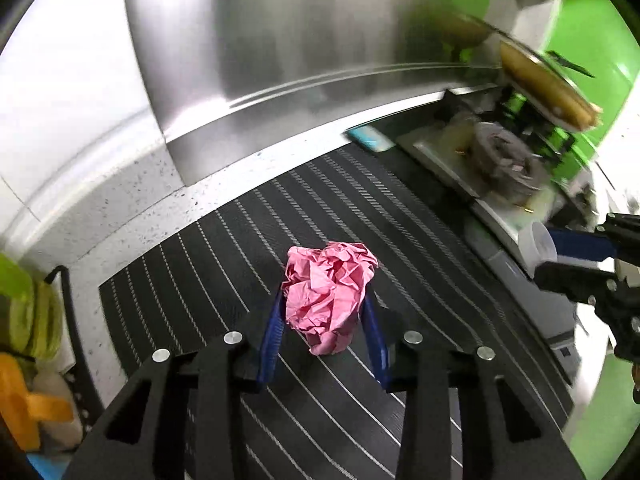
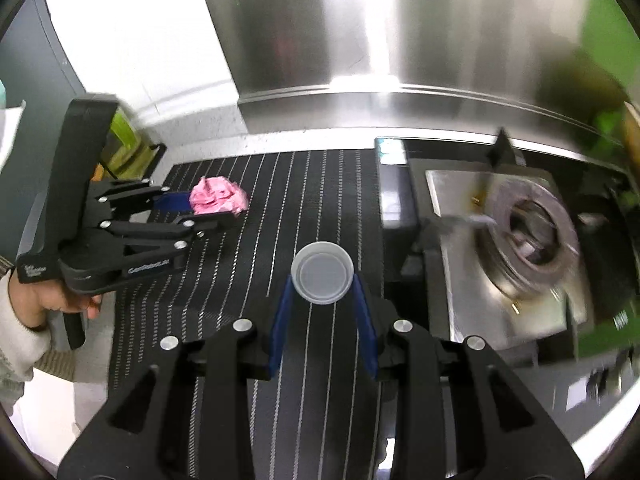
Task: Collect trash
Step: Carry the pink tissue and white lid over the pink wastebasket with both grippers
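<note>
The left claw (image 1: 325,316) is clamped on a crumpled pink paper ball (image 1: 329,294), which sits between its blue fingers (image 1: 272,336) over the black striped mat (image 1: 224,248). The right claw (image 2: 323,304) is closed on a small translucent plastic cup (image 2: 322,272), gripped at its sides between the fingertips, with its round end facing the camera, above the same mat. To the right of the right claw lies a steel gas burner (image 2: 528,232) on the surface. Beyond both claws rises a steel back panel (image 2: 320,40). Left of the left claw stands a black wire rack (image 1: 68,304).
</note>
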Action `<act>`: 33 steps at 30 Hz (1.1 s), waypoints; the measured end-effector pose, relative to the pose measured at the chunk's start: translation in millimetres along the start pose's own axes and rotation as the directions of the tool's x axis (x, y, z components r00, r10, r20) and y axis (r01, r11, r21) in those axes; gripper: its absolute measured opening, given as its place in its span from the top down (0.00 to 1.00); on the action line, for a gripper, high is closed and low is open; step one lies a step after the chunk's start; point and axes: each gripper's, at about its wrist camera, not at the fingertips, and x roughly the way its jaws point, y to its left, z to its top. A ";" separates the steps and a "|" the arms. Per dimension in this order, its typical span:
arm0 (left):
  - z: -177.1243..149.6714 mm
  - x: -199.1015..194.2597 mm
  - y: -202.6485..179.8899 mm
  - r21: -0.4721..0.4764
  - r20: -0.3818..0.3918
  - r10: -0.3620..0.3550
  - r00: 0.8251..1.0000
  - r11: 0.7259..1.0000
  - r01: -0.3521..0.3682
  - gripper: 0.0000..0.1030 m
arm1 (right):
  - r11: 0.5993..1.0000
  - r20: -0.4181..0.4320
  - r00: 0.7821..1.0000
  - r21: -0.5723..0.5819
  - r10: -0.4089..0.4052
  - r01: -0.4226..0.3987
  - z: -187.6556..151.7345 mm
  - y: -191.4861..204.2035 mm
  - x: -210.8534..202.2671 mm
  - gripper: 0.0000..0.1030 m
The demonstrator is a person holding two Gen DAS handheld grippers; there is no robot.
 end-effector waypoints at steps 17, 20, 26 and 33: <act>-66.2 -155.0 -178.6 0.507 -0.009 -0.317 0.948 0.816 0.278 0.64 | 0.786 0.046 0.909 0.521 -0.415 0.333 -222.5 16.2 -237.3 0.70; -87.1 -163.6 -227.8 0.573 -0.047 -0.380 0.924 0.747 0.336 0.64 | 0.704 -0.009 0.879 0.595 -0.477 0.388 -280.5 13.2 -269.3 0.70; -144.5 -152.6 -324.2 0.658 -0.148 -0.447 0.882 0.622 0.425 0.64 | 0.590 -0.084 0.843 0.678 -0.531 0.439 -373.3 -1.8 -299.7 0.70; -206.9 -87.0 -406.7 0.684 -0.243 -0.439 0.865 0.555 0.473 0.64 | 0.553 -0.121 0.836 0.697 -0.536 0.456 -453.7 -45.1 -283.1 0.70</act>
